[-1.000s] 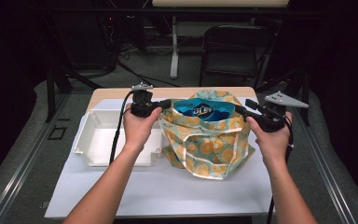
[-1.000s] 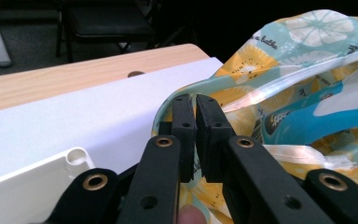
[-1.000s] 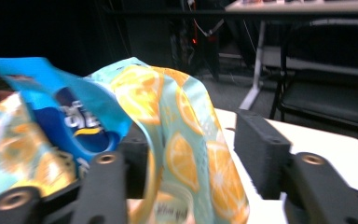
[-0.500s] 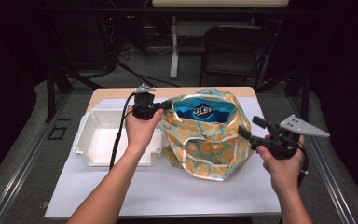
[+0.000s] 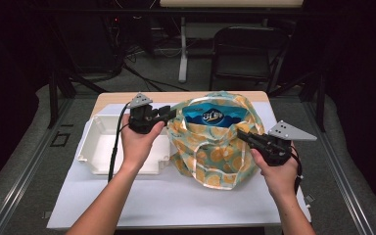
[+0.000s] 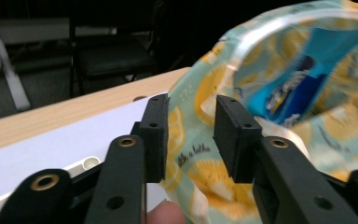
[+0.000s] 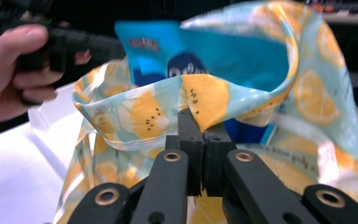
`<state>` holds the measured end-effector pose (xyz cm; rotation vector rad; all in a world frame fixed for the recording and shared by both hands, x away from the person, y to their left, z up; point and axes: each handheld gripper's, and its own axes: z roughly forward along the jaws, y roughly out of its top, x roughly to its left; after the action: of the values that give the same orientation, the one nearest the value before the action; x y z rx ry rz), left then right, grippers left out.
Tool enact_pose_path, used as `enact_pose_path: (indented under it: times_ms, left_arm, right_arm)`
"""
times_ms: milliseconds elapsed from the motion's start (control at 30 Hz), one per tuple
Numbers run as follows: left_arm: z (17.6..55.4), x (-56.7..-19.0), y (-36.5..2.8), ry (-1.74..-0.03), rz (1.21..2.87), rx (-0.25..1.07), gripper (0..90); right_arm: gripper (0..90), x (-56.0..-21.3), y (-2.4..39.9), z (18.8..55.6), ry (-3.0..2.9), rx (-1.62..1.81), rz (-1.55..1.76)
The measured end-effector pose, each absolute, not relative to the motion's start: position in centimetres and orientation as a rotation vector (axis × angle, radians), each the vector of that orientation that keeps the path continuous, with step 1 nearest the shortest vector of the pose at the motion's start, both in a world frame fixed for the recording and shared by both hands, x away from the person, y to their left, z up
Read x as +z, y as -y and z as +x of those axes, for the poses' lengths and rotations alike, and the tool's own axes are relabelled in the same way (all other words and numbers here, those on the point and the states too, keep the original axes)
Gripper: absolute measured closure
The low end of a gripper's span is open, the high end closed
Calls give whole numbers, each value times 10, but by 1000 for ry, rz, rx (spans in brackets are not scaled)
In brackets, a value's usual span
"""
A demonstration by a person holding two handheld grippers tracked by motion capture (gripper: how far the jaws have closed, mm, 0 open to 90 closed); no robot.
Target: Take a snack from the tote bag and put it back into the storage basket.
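A teal cloth bag (image 5: 215, 159) printed with lemon slices stands on the white mat, a blue snack packet (image 5: 213, 117) upright inside it. My left gripper (image 5: 172, 113) sits at the bag's left rim. In the left gripper view its jaws (image 6: 191, 123) have just been opening; the bag's fabric (image 6: 191, 158) shows in the gap, and the pads are not pressing on it. My right gripper (image 5: 240, 135) is at the near right rim. Its jaws (image 7: 200, 128) have just closed and pinch a fold of the bag's rim (image 7: 205, 95).
An empty white plastic tray (image 5: 94, 147) lies left of the bag, under my left hand. The white mat (image 5: 176, 200) covers a wooden table (image 5: 108, 99). A black folding chair (image 5: 247, 49) and a table leg (image 5: 182, 49) stand beyond the far edge.
The right gripper came in from the bag's right side toward the near rim and closed on it. The left gripper's jaws parted at the left rim, and the bag's mouth has changed shape.
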<state>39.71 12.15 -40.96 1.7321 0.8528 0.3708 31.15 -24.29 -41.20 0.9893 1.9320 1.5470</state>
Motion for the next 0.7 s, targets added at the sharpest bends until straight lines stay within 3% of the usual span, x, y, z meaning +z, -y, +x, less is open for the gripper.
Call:
enact_pose_path:
  times_ms: [100, 433, 600, 700]
  left_arm:
    - [381, -412, -120, -806, 1714, 408, 588]
    - [353, -422, -117, -564, 1725, 251, 282]
    - [348, -428, -102, -551, 1814, 337, 173]
    - [344, -430, -83, -552, 1859, 450, 180]
  right_arm:
    - [900, -404, 242, 314, -1905, 1558, 980]
    - [900, -396, 239, 322, -1869, 1570, 1022]
    - [900, -398, 237, 323, -1871, 1564, 1028]
    - [899, -400, 233, 323, -1882, 1559, 1021]
